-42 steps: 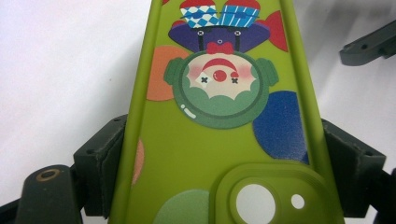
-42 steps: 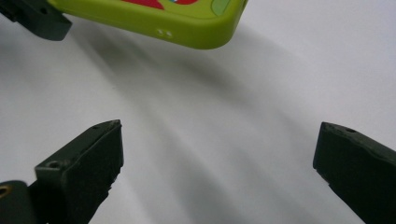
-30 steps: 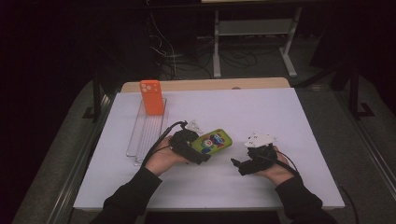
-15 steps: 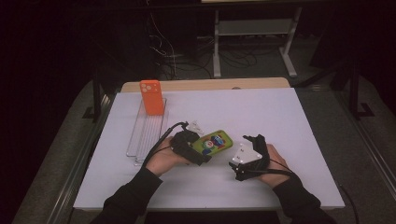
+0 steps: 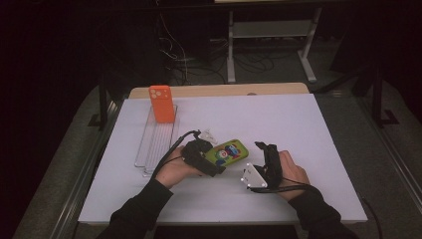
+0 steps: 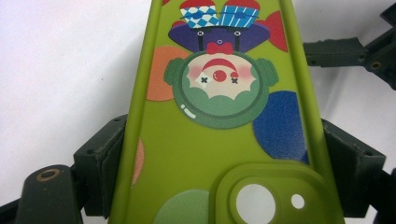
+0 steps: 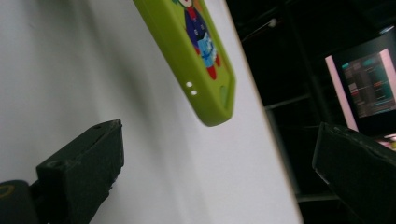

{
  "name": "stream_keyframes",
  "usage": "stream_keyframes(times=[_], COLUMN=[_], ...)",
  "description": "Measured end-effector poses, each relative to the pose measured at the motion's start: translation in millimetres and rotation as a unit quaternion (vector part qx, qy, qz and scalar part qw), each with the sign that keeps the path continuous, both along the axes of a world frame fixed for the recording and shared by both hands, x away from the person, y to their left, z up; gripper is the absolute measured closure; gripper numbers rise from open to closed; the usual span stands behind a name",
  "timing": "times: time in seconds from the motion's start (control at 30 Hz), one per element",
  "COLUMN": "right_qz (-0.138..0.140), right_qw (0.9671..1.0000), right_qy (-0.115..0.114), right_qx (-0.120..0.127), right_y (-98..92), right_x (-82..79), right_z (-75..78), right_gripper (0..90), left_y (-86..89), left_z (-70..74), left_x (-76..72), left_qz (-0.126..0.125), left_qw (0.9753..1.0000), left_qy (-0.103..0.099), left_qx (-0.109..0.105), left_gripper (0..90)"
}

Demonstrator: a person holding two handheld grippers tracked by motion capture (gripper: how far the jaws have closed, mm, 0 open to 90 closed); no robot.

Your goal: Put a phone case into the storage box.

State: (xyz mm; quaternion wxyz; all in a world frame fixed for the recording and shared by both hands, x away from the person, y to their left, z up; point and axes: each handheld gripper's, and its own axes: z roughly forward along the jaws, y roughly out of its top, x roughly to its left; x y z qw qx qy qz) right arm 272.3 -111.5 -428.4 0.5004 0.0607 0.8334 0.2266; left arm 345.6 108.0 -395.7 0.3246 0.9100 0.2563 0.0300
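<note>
A lime-green phone case [image 5: 230, 151] with a clown picture lies low over the white table [image 5: 298, 124], near its middle. My left gripper [image 5: 213, 163] is shut on its camera-hole end. In the left gripper view the case [image 6: 219, 121] runs away from me, and both black jaws press on its long edges. My right gripper [image 5: 263, 150] sits to the right of the case, rolled on its side, jaws wide open. In the right gripper view the case's far end [image 7: 205, 60] hangs ahead of the open jaws, apart from them and untouched.
An orange phone case [image 5: 161, 103] stands upright at the far end of a clear slotted rack [image 5: 154, 144] on the table's left. The wooden back edge [image 5: 219, 90] borders the table. Dark floor, cables and a shelf frame lie beyond. A lit monitor [image 7: 369, 88] is off the table's side.
My right gripper has rolled onto its side and shifted a little left, closer to the green case. The left gripper has kept still with the case in it.
</note>
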Motion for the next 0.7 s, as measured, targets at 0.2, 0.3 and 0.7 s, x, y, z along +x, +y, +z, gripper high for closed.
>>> stream_keyframes(times=[0.2,0.3,0.7], right_qz=[0.012,0.020,0.050], right_qw=[0.9981,0.9963,0.9874], right_qy=[-0.044,-0.061,-0.110], right_qx=[-0.042,-0.058,-0.103], right_y=[3.7,5.7,20.2], right_x=[-1.6,-2.7,-6.6], right_z=[-2.4,-3.7,-13.1], right_gripper=[2.2,5.6,25.9], left_y=[0.8,0.3,-4.6], left_z=[0.6,0.2,-1.1], left_x=[0.5,0.4,-2.3], left_qz=[-0.005,-0.005,-0.021], left_qw=[1.0000,1.0000,0.9997], left_qy=[0.000,-0.002,-0.001], left_qx=[0.006,0.005,0.009], left_gripper=[15.2,15.2,15.2])
